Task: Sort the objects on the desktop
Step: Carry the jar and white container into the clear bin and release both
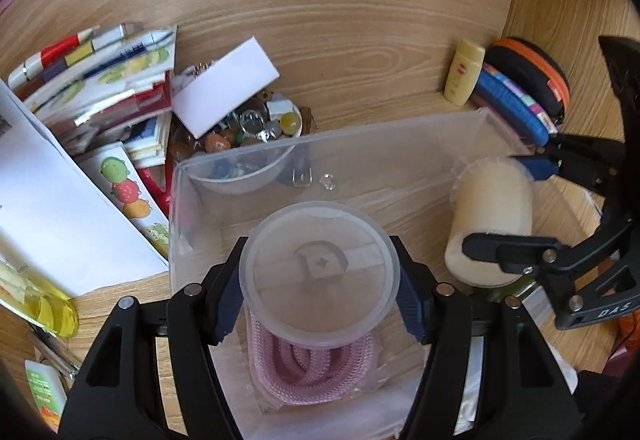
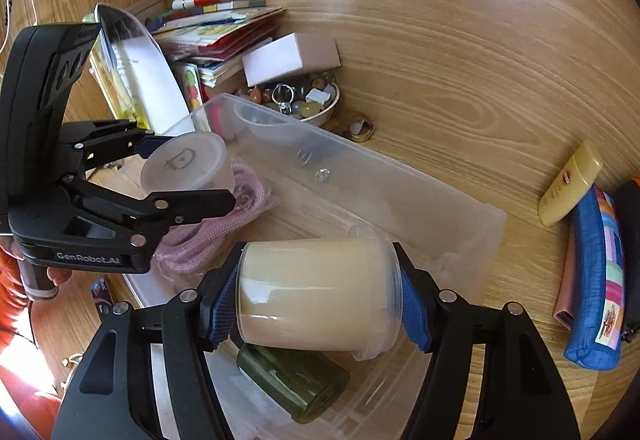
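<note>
My left gripper (image 1: 320, 300) is shut on a small translucent lidded cup (image 1: 319, 272) and holds it above a clear plastic bin (image 1: 304, 143). A pink coiled rope (image 1: 316, 372) lies in the bin beneath it. My right gripper (image 2: 320, 300) is shut on a cream-filled translucent jar (image 2: 316, 292), held on its side over the bin (image 2: 400, 175). A dark green bottle (image 2: 292, 380) lies in the bin under the jar. The left gripper (image 2: 188, 175) with its cup (image 2: 186, 163) shows in the right wrist view; the right gripper (image 1: 504, 207) with the jar (image 1: 490, 220) shows in the left wrist view.
A white bowl of beads and trinkets (image 1: 248, 127) with a white box (image 1: 224, 83) on it stands behind the bin. Books and papers (image 1: 96, 87) are piled at the left. A yellow tube (image 1: 464, 71), a blue pencil case (image 1: 512, 99) and a black-orange pouch (image 1: 532, 71) lie at the right.
</note>
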`<action>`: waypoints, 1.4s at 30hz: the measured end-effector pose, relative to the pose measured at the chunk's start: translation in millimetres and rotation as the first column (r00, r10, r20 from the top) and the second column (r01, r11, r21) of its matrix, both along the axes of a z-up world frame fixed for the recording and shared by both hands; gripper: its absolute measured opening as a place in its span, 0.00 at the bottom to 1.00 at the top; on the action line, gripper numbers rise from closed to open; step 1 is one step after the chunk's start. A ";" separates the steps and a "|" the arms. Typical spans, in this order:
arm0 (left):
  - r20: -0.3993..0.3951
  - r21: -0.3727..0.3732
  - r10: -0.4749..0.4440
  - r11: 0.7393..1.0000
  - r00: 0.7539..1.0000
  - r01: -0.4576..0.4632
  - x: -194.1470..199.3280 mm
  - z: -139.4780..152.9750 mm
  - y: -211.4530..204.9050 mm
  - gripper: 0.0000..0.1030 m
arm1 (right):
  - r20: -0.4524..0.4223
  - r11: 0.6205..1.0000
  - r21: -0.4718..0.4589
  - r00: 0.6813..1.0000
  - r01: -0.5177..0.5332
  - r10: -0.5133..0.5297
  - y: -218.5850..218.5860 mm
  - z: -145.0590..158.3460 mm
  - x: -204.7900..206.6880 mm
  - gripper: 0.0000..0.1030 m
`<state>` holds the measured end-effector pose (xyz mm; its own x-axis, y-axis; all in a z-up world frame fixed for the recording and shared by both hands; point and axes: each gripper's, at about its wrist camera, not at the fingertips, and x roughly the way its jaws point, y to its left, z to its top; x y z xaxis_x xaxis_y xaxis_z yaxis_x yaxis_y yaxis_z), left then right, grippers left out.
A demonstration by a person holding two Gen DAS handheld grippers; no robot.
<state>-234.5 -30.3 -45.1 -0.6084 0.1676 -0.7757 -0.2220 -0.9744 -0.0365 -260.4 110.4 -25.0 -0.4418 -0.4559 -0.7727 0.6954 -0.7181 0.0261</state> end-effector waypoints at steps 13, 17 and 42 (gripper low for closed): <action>0.013 -0.070 -0.031 0.997 0.999 0.031 -1.7 -7.1 10.7 0.63 | 0.022 0.998 0.048 0.999 0.046 -0.047 -0.8 -4.7 -9.5 0.62; 0.005 -0.086 -0.020 0.996 1.000 0.020 -2.0 -6.4 11.4 0.64 | -0.008 0.994 0.095 0.999 0.053 -0.053 -4.0 -6.5 -5.9 0.62; -0.158 -0.120 0.032 0.992 0.987 -0.051 44.1 43.9 8.3 0.91 | -0.208 0.992 0.031 0.971 0.124 -0.115 24.6 39.2 34.3 0.83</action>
<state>-190.4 -22.0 -1.3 -0.7273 0.0490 -0.6846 -0.1748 -0.9778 0.1157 -226.2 135.0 14.2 -0.6421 -0.3580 -0.6779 0.5915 -0.7939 -0.1411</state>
